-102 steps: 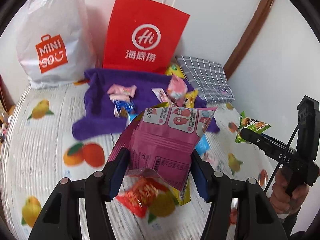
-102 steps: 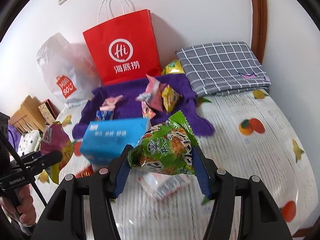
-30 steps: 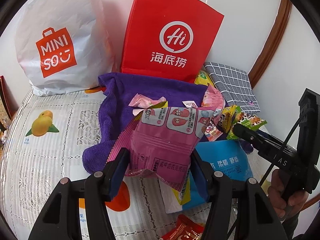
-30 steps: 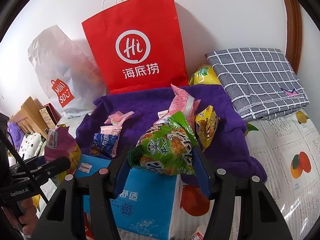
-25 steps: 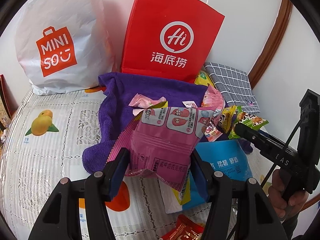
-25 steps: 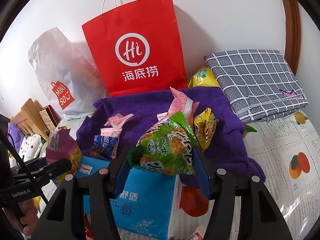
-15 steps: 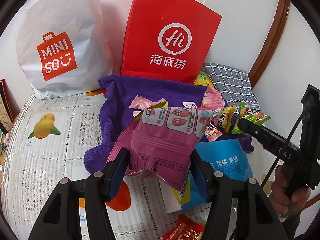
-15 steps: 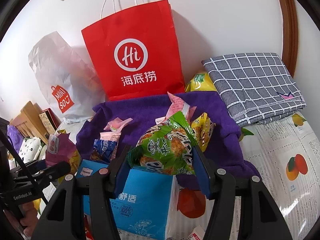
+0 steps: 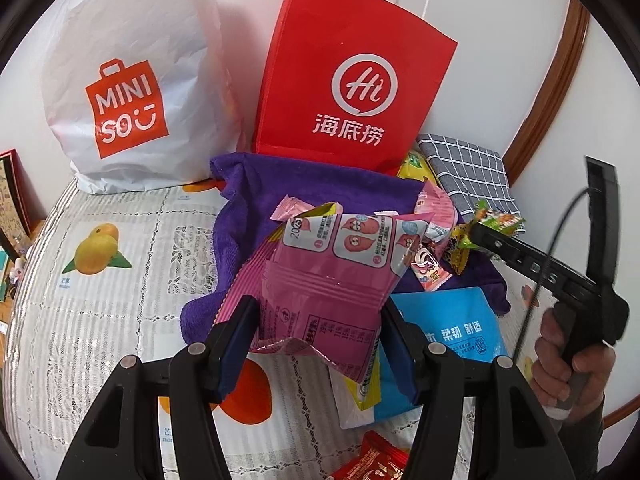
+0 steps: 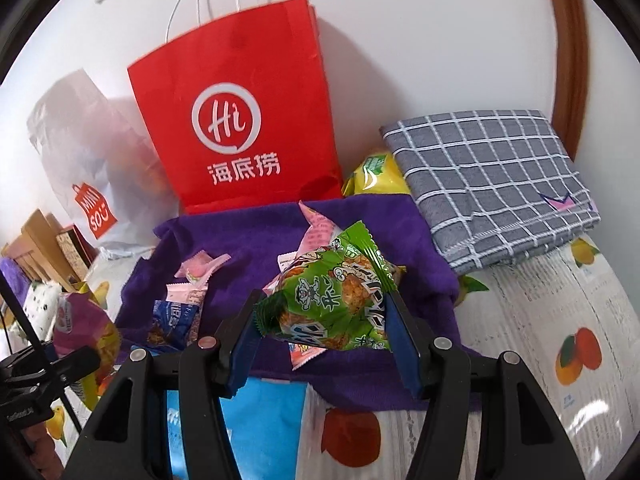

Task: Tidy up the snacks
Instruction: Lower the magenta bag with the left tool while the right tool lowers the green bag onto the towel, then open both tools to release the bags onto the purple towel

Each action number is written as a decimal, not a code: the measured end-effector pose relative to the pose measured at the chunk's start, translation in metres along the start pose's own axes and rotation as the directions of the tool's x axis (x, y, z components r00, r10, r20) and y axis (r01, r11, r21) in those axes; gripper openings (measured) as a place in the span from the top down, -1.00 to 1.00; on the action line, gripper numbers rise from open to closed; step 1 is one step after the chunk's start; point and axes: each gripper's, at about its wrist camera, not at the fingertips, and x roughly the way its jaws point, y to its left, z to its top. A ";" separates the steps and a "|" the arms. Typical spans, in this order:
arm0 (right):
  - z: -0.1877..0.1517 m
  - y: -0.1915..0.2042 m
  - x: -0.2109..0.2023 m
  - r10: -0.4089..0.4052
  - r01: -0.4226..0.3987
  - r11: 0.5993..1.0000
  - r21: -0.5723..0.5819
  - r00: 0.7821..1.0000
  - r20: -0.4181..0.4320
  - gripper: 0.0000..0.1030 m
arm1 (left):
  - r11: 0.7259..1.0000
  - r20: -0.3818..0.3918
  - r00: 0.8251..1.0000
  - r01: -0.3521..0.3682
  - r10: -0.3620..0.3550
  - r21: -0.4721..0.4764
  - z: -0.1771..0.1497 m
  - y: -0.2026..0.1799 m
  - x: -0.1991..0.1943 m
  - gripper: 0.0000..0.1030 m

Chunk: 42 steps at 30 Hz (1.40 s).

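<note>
Pink snack packet sits clamped between the pads of the left gripper, gripped low across its width, printed top flopping up toward twelve o'clock. Held clear of the table, above the near edge of the purple towel. Low grip likely lets the bag hang free for a drop onto the cloth.

Green snack packet is pinched in the right gripper, jaws narrowed onto its sides, crimped end sticking out at ten o'clock. It hovers over the near part of the towel, above a small red-and-white wrapper.

Already on the towel: pink candy wrappers at ten o'clock of the green packet, a blue snack at nine. Towel seems to be the collection spot.

Outward: blue tissue pack lies just off the towel's near edge; a red packet at six o'clock in the left view is unsorted.

Behind the towel at twelve, red paper bag stands against the wall; white plastic bag at eleven; folded grey checked cloth at two. A yellow packet is wedged between bag and cloth.

Fruit-print tablecloth covers the surface.
</note>
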 end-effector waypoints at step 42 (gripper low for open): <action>-0.022 -0.033 -0.040 0.022 -0.021 0.998 -0.061 1.000 0.013 -0.52 | 0.995 -0.154 0.983 -0.099 0.102 0.027 0.067 -0.040 0.100 -0.16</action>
